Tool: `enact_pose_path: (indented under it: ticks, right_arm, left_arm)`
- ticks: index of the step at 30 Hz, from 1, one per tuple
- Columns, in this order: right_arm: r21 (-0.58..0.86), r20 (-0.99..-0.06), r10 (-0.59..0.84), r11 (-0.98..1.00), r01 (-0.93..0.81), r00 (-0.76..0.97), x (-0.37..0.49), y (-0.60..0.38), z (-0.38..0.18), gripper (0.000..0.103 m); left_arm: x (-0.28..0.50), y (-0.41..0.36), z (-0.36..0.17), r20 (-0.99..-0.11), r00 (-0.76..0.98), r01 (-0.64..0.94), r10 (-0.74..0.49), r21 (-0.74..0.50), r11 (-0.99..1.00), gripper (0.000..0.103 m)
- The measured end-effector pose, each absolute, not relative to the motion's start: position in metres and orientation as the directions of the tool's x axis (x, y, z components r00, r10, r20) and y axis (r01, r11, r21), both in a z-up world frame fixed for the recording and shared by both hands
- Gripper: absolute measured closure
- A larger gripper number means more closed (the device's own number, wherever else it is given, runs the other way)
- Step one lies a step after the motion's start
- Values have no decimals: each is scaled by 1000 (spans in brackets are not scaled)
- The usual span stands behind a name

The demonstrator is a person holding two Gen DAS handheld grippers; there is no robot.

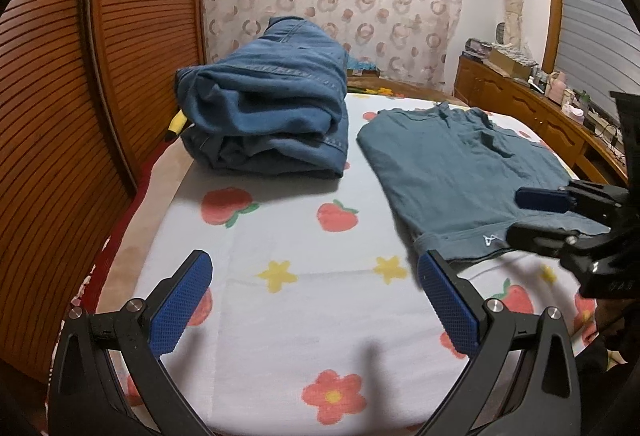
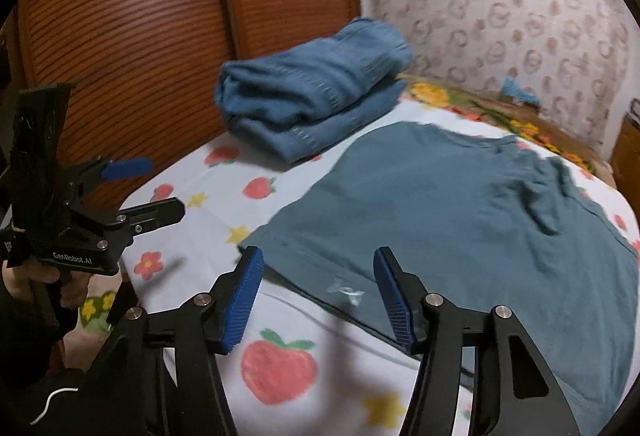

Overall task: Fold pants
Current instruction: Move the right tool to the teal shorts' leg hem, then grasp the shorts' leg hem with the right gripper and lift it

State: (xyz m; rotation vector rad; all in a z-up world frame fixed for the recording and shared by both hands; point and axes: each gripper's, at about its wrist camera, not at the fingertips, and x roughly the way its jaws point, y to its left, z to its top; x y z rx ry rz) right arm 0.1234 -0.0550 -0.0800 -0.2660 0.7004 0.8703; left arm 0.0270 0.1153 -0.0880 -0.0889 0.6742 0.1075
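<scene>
We find both grippers open and empty: the right gripper (image 2: 318, 296) straddles the near hem of the flat teal cloth pants (image 2: 460, 212), nearer than the left gripper (image 1: 314, 300), long axis running ahead.

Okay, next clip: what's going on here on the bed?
A person holds a gripper in each hand over a bed sheet printed with fruit and flowers. The teal pants lie flat, apparently not yet folded. The right gripper is open with its fingers straddling the near hem by a small white logo, not pinching. The left gripper is open over bare sheet beside the hem corner. A folded pair of jeans sits behind.
</scene>
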Motion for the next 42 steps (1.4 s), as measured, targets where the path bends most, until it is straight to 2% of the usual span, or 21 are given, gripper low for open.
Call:
enact_pose_path:
  ticks: [7, 10, 14, 16, 17, 18, 20, 23, 32, 42]
  right_arm:
    - [69, -712, 599, 580, -812, 366, 131, -38, -85, 43]
    - [67, -735, 588, 559, -826, 338, 133, -35, -87, 48]
    - [31, -758, 559, 546, -837, 336, 133, -35, -87, 49]
    - [15, -761, 549, 546, -837, 345, 135, -38, -81, 59]
    - [-6, -762, 539, 549, -836, 360, 135, -39, -80, 68]
    - [-21, -762, 532, 550, -835, 370, 137, -40, -78, 80]
    - [-22, -758, 534, 552, -833, 374, 141, -43, -75, 95]
    - [-1, -737, 555, 571, -821, 386, 146, -50, -68, 101]
    - [78, -646, 616, 640, -764, 450, 141, -116, -34, 101]
    - [60, -559, 561, 762, -645, 611, 125, -208, -1, 101]
  left_arm:
    - [25, 123, -96, -642, 762, -143, 80, -47, 989, 0]
    - [24, 128, -97, -647, 758, -152, 81, -54, 987, 0]
    - [23, 129, -99, -649, 757, -155, 80, -59, 986, 0]
    - [23, 129, -100, -651, 755, -153, 76, -61, 986, 0]
    - [23, 129, -99, -652, 755, -151, 73, -64, 986, 0]
    - [23, 129, -99, -652, 755, -147, 68, -68, 987, 0]
    - [24, 128, -96, -649, 758, -140, 61, -70, 988, 0]
    - [27, 122, -92, -643, 764, -127, 56, -65, 990, 0]
    - [36, 96, -93, -648, 762, -61, 3, -67, 996, 0]
    - [51, 60, -77, -630, 775, 25, -46, -41, 999, 0]
